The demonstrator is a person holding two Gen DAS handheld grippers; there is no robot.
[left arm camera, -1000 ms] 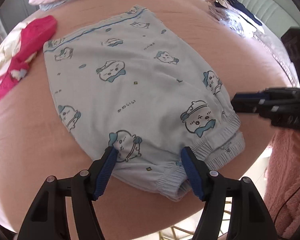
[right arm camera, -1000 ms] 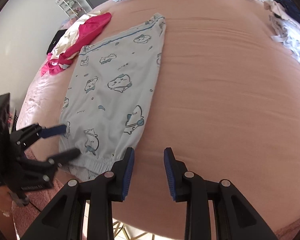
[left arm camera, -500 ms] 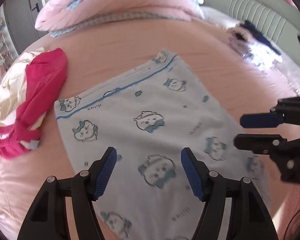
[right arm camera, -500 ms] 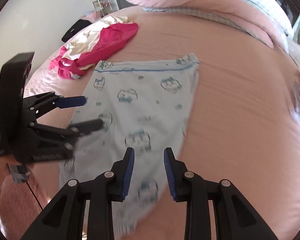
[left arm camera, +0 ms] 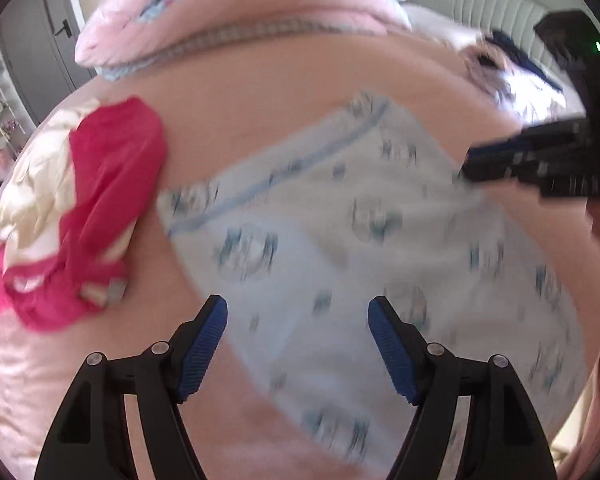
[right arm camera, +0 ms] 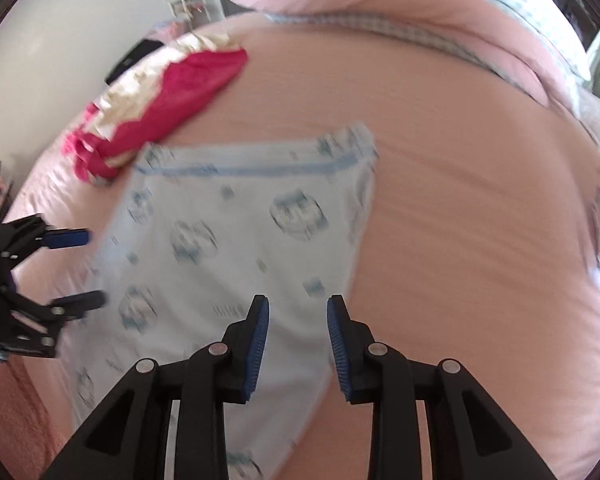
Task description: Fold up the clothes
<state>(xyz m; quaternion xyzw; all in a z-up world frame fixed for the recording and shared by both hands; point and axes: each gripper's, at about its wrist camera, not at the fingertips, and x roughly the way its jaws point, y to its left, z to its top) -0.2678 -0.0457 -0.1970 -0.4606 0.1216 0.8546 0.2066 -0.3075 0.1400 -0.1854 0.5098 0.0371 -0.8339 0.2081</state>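
Observation:
A pale blue garment with cartoon prints [left arm camera: 340, 232] lies flat on the pink bed [left arm camera: 260, 92]; it also shows in the right wrist view [right arm camera: 228, 248]. My left gripper [left arm camera: 298, 344] is open and empty above the garment's left part. My right gripper [right arm camera: 298, 340] is open and empty above its right edge. The right gripper shows in the left wrist view [left arm camera: 512, 164] by the garment's right side. The left gripper shows in the right wrist view [right arm camera: 76, 268] at the garment's left side. Both views are motion-blurred.
A heap of red and cream clothes [left arm camera: 80, 216] lies left of the garment, also in the right wrist view [right arm camera: 168, 96]. A folded pink quilt [left arm camera: 236, 12] lies at the back. Dark and white clothes [left arm camera: 516, 76] lie at the far right.
Both grippers have moved forward from the waistband end over the garment toward its far hem. Both stay open and empty.

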